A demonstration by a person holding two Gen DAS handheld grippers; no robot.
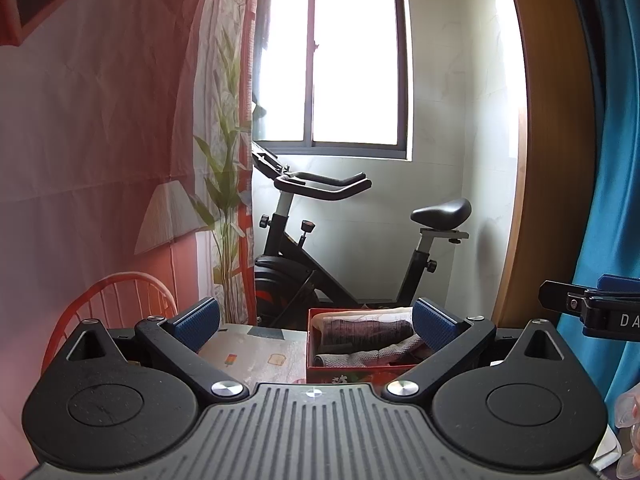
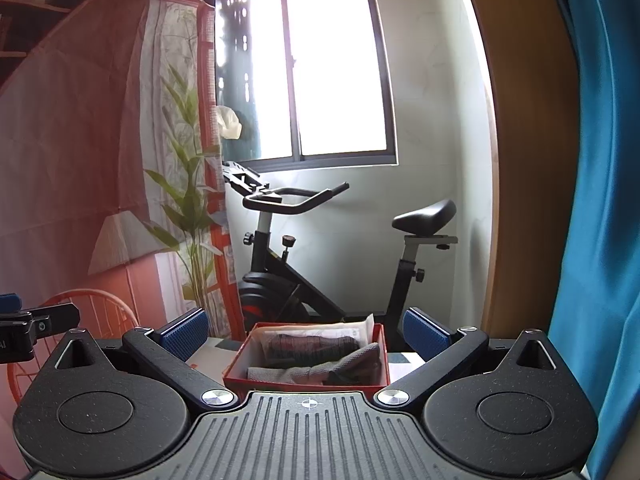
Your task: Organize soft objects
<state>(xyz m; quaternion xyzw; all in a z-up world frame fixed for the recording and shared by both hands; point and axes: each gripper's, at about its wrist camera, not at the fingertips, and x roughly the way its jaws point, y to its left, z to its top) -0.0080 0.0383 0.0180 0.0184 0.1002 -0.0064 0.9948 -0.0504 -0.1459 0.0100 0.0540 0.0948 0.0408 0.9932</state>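
Observation:
A red box [image 1: 352, 372] [image 2: 386, 356] sits on a table with a patterned cloth [image 1: 256, 354]. Inside it lie rolled soft items: a dark striped roll [image 1: 366, 328] [image 2: 312, 343] at the back and a grey knitted roll [image 1: 372, 354] [image 2: 316, 370] in front. My left gripper [image 1: 316, 324] is open and holds nothing; the box lies just right of its centre line. My right gripper [image 2: 306, 334] is open too, and the box lies straight ahead between its fingers. In each wrist view the other gripper [image 1: 592, 308] [image 2: 24, 328] shows at the frame edge.
Beyond the table stands a black exercise bike [image 1: 344, 248] [image 2: 332, 256] under a window. A printed backdrop with a plant hangs at the left, and an orange chair back [image 1: 116, 304] [image 2: 92, 312] stands there. A blue curtain [image 1: 616, 160] [image 2: 600, 200] hangs at the right.

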